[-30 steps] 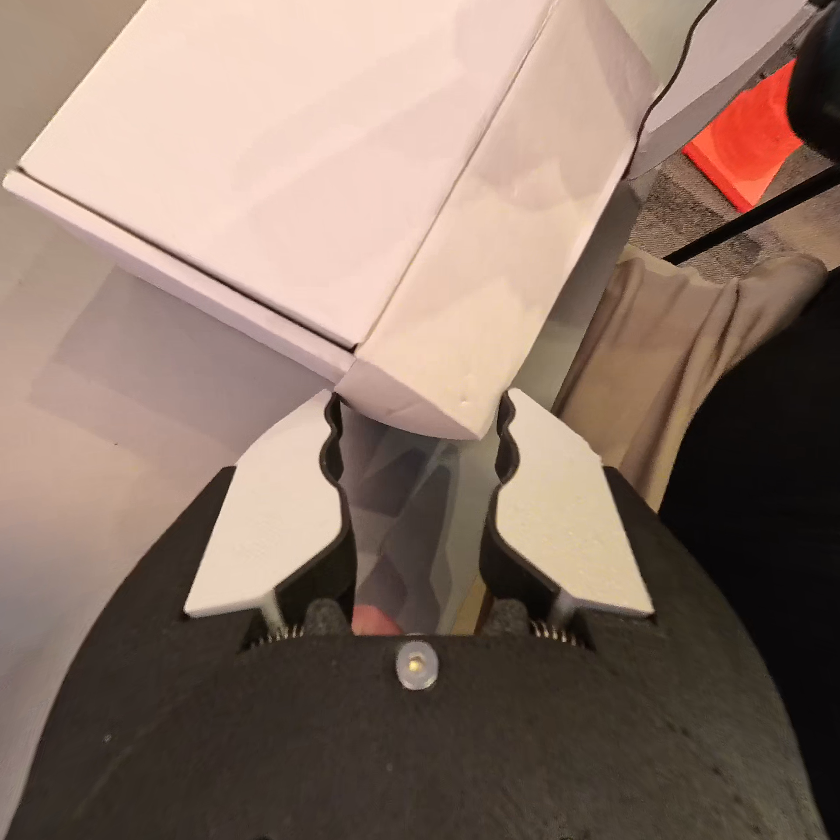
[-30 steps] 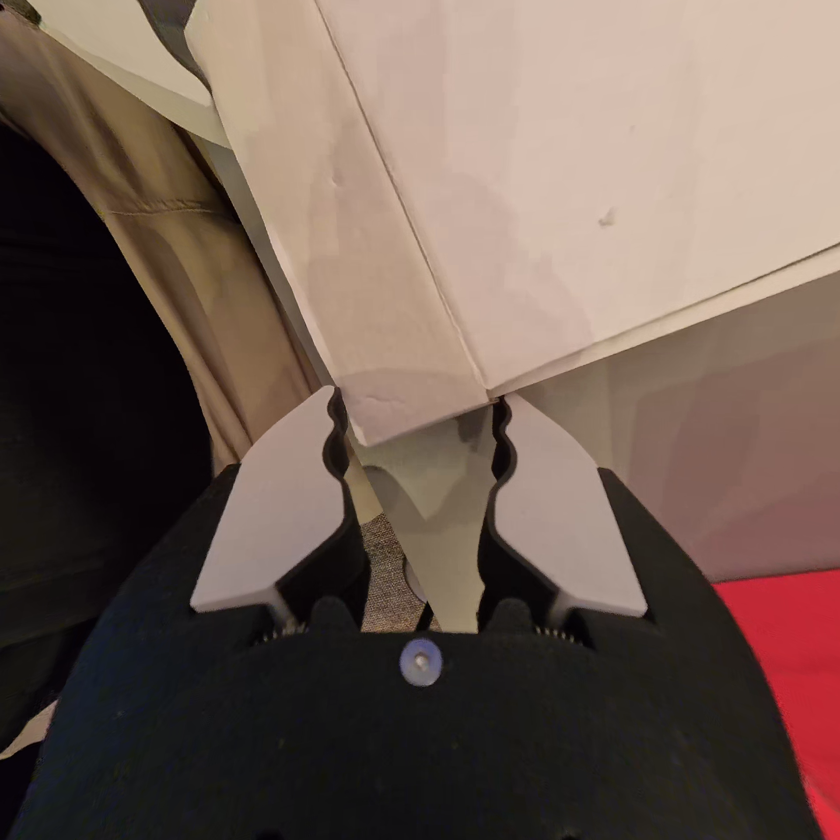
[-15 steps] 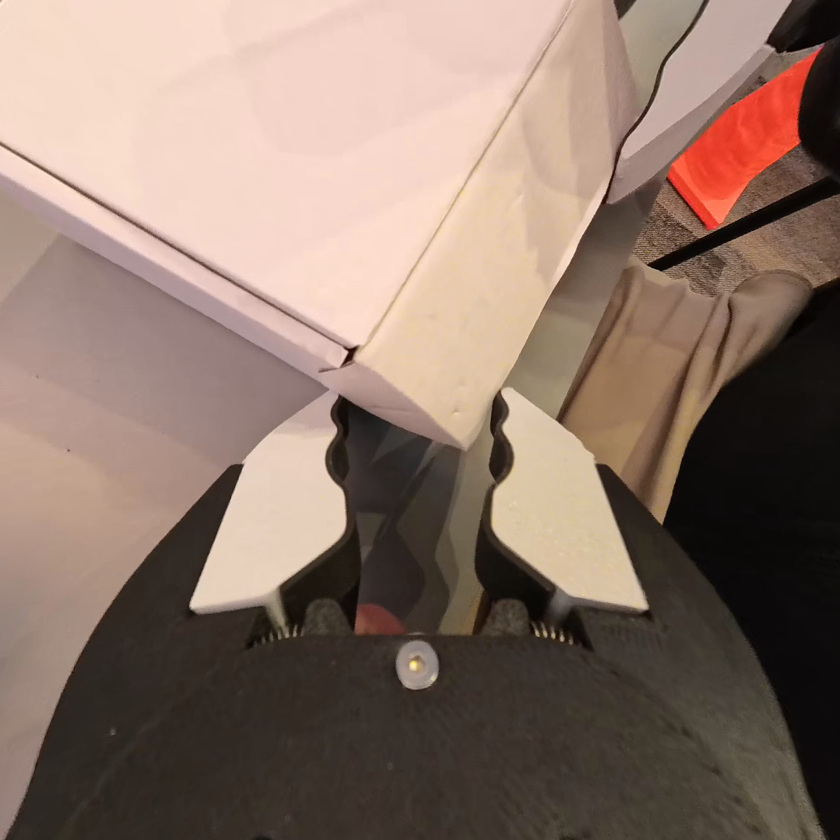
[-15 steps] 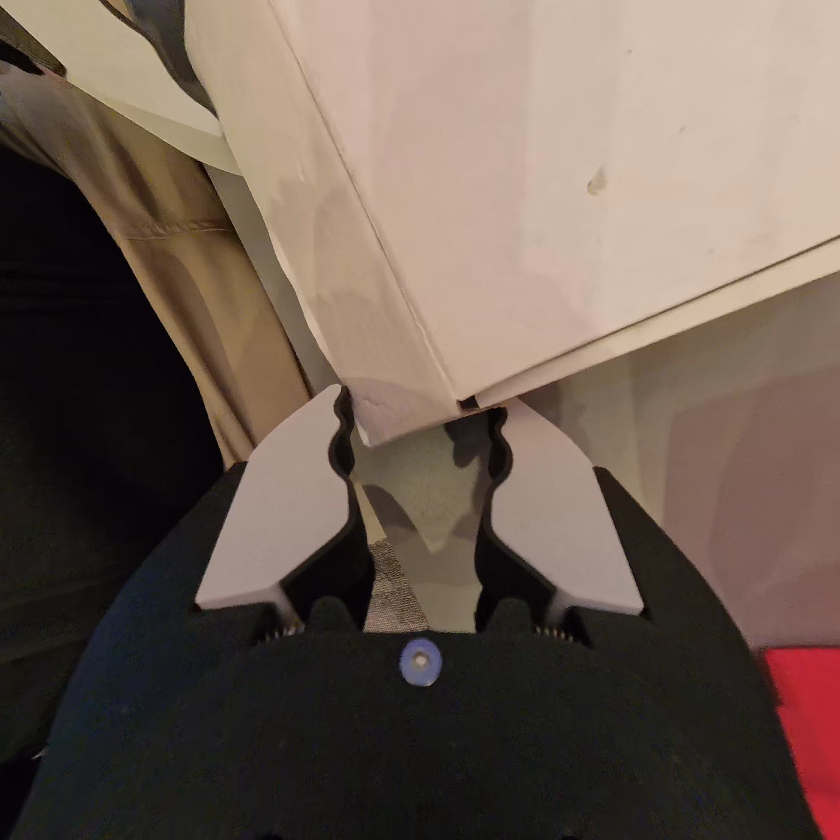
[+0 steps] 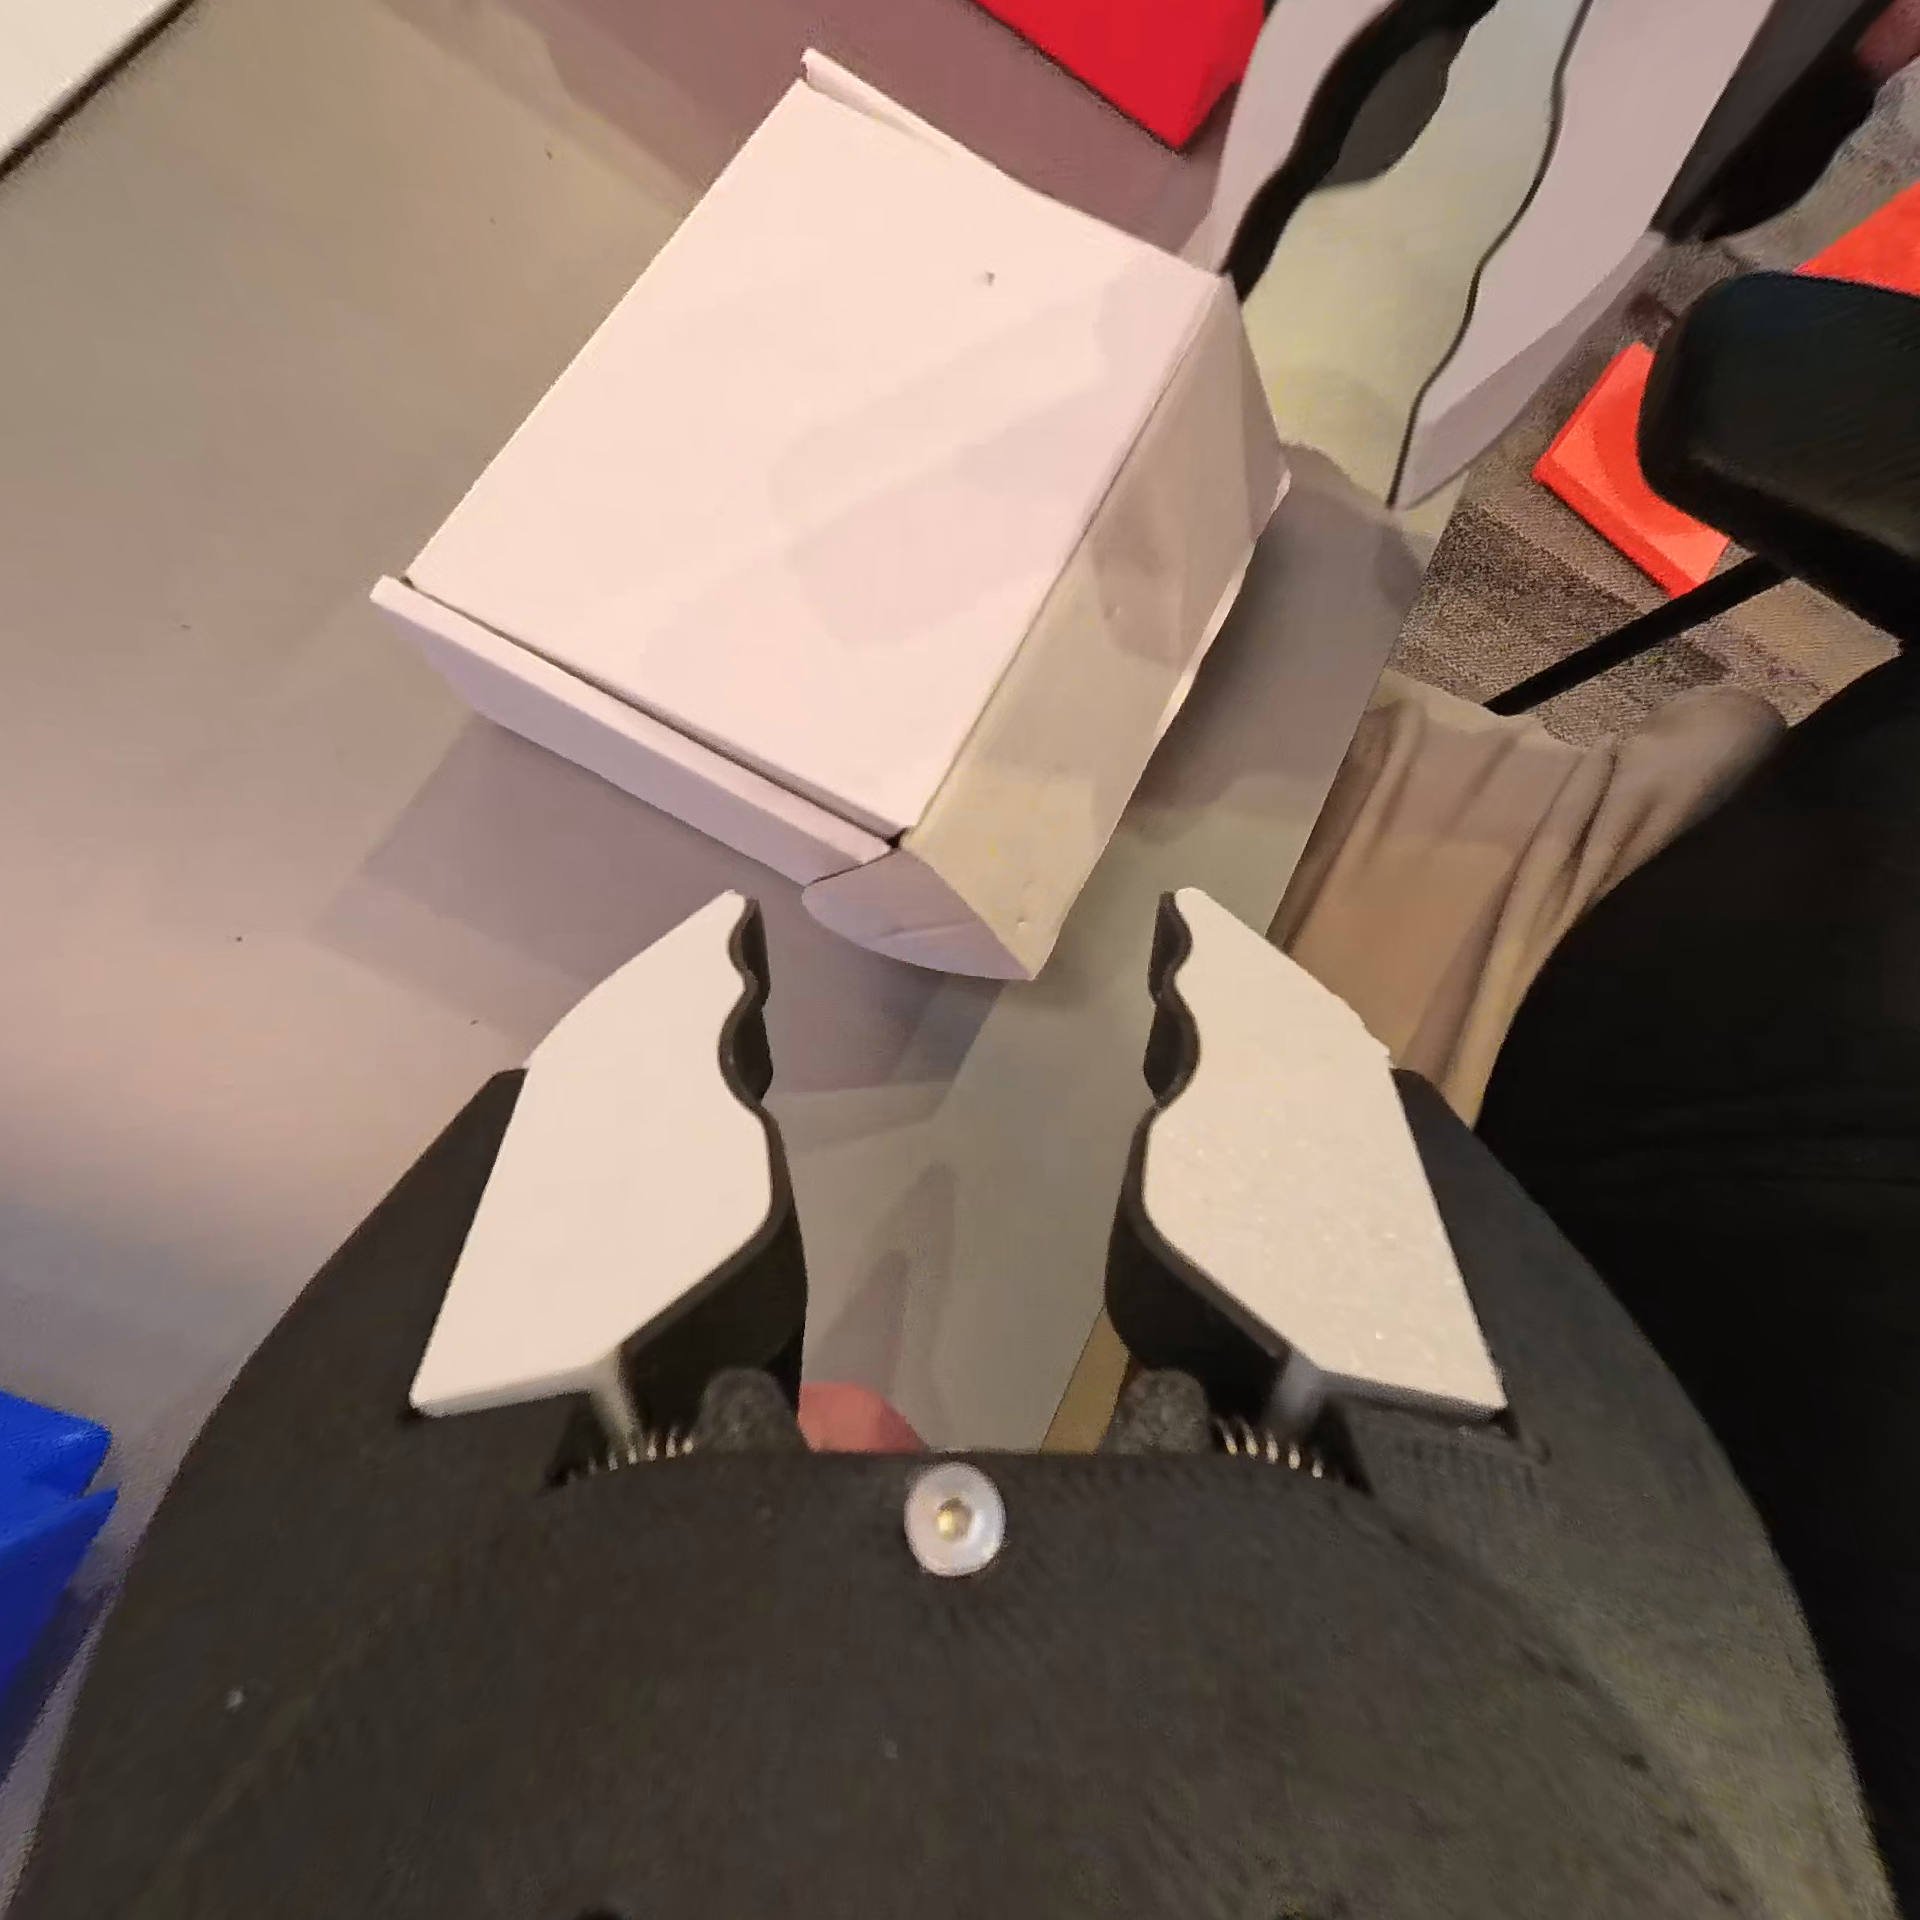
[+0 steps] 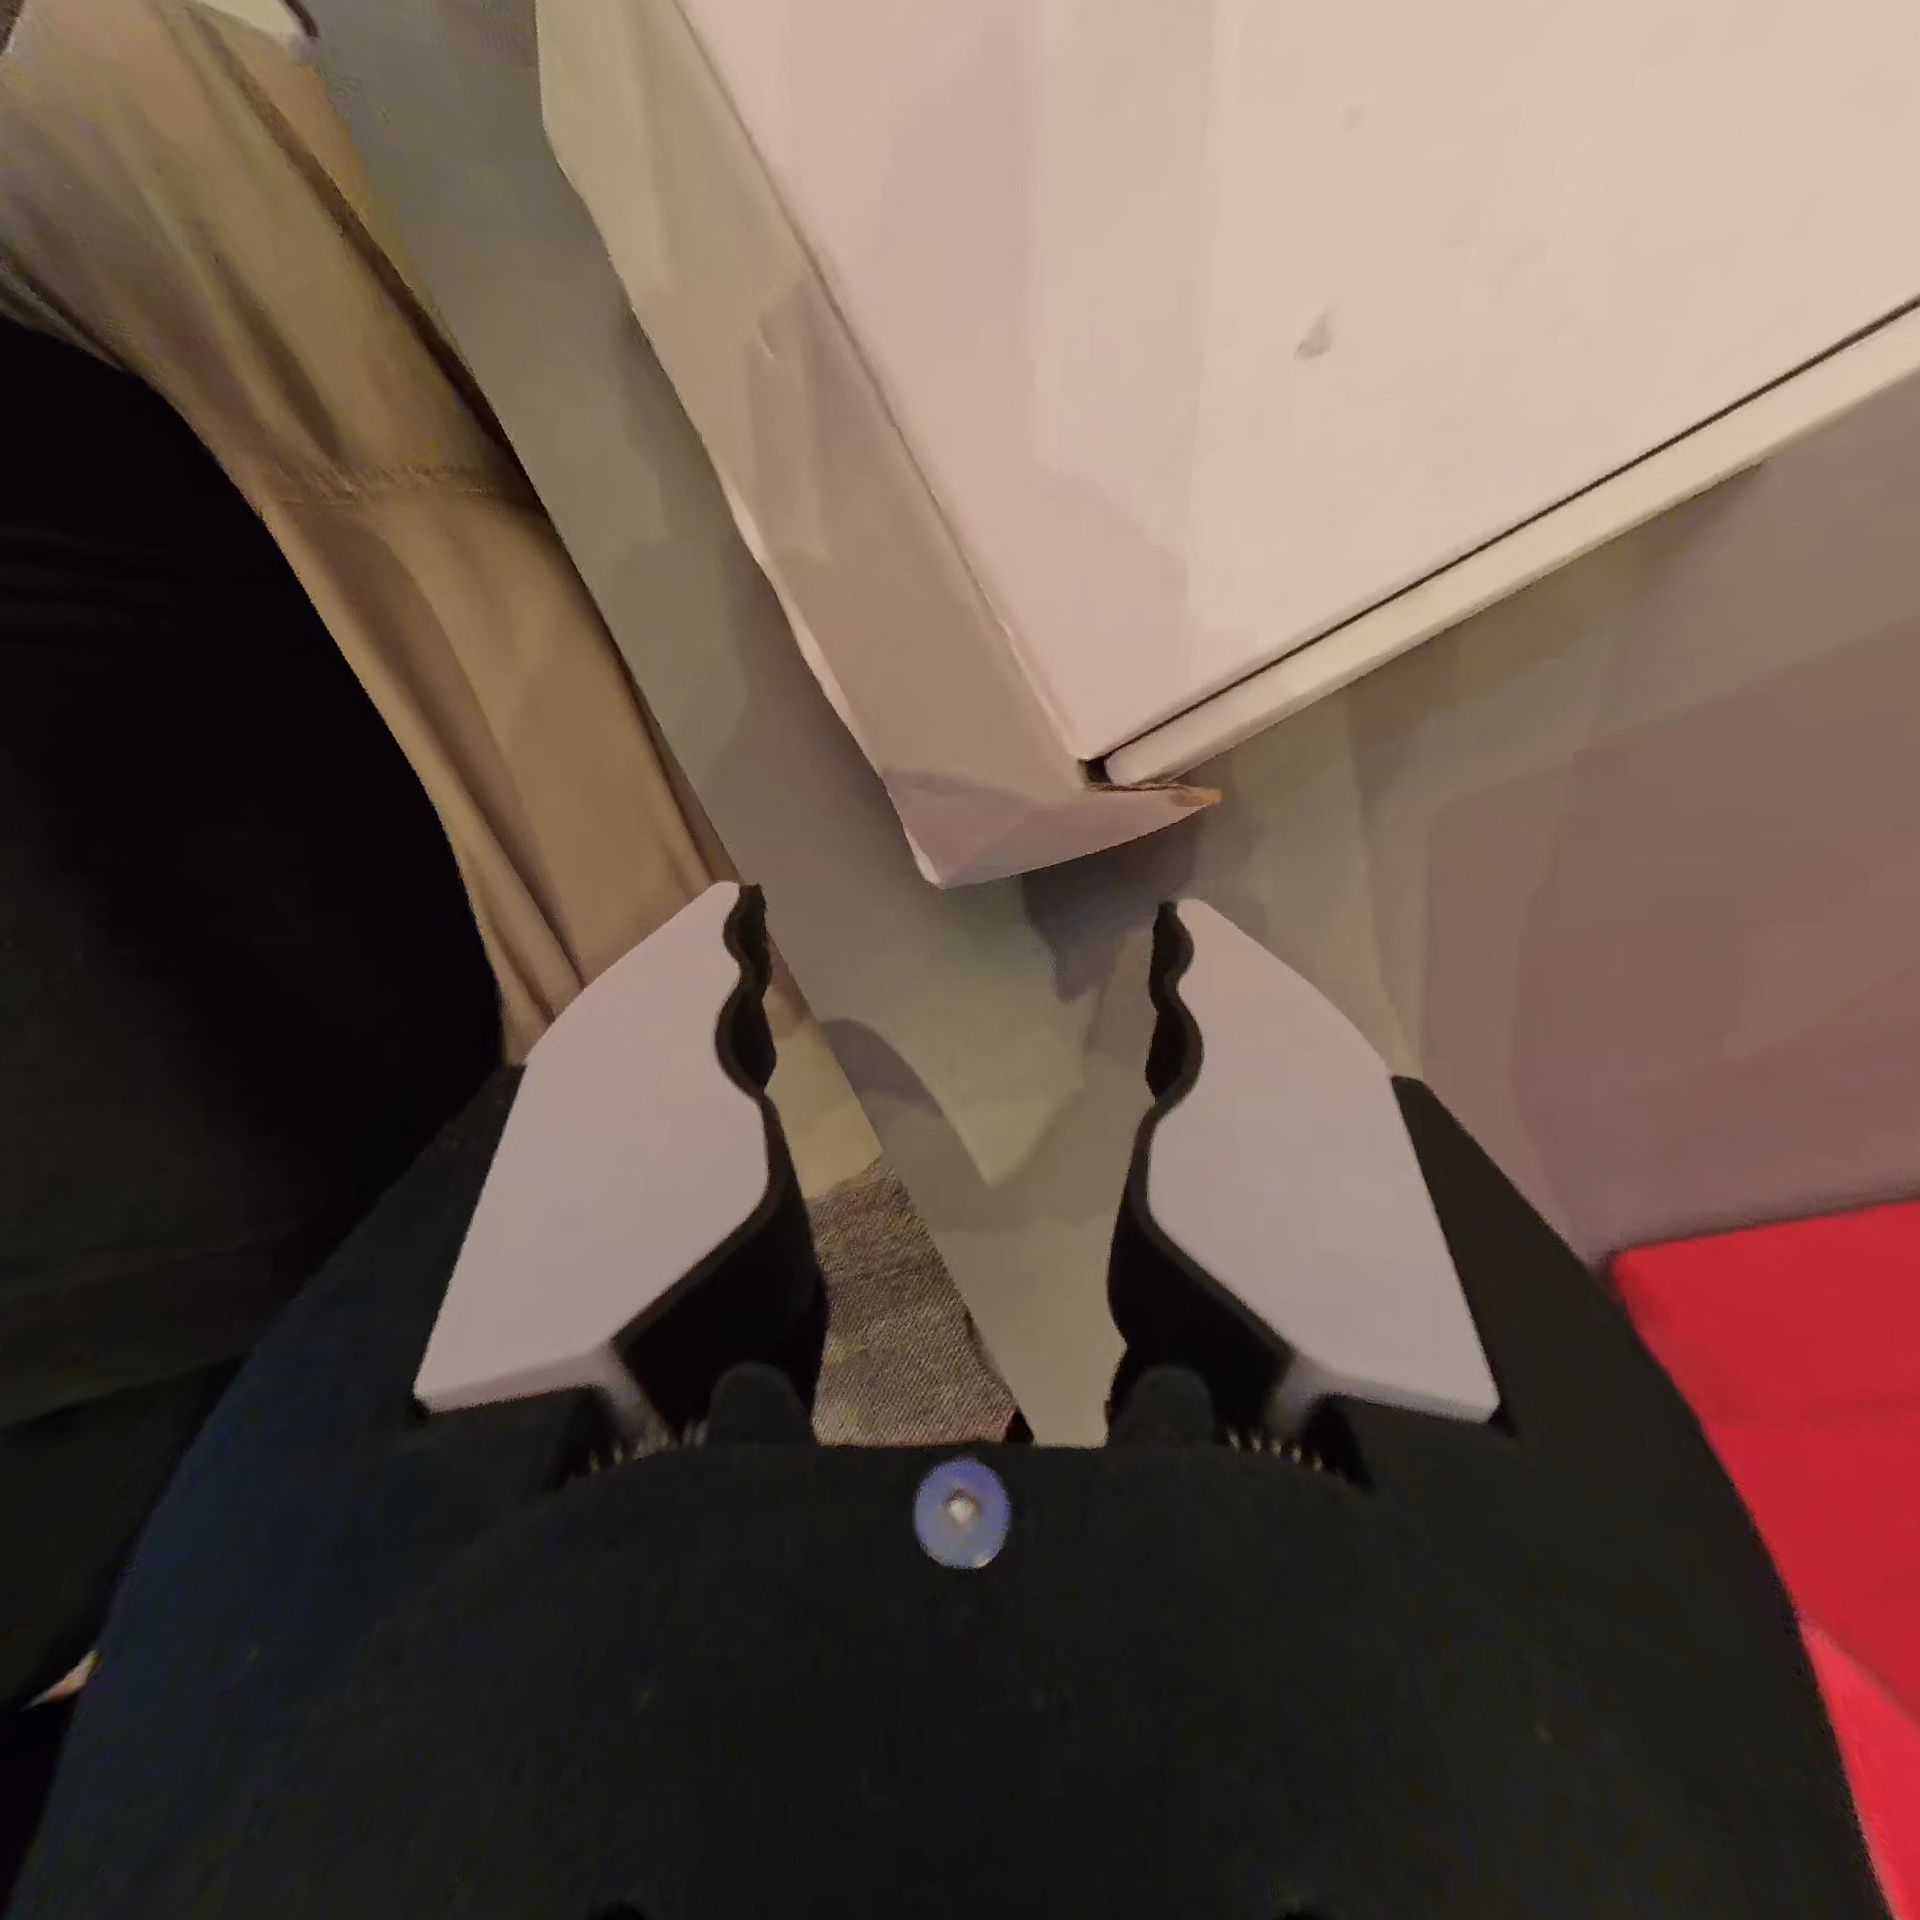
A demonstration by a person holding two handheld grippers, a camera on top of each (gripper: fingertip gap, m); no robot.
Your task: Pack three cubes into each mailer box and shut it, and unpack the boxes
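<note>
A closed white mailer box (image 5: 831, 499) rests on the grey table (image 5: 208, 520). Its near corner lies just ahead of my left gripper (image 5: 956, 925), which is open and empty; the fingertips are apart from the box. In the right wrist view the same box (image 6: 1247, 312) fills the upper right. My right gripper (image 6: 956, 925) is open and empty, with the box's other near corner just beyond its tips. The right gripper's fingers (image 5: 1288, 125) also show, blurred, beyond the box in the left wrist view. No cubes are in view.
A red object (image 5: 1122, 52) lies beyond the box, and a red one (image 6: 1766, 1403) sits at my right. A blue object (image 5: 42, 1507) is at the lower left. The table edge runs by the person's tan trousers (image 6: 312, 520). An orange-red piece (image 5: 1621, 468) lies on the carpet.
Both grippers have drawn back from the box corners that sat between their fingers, and the fingers stand a little wider. The box now sits on the table, farther from the left gripper.
</note>
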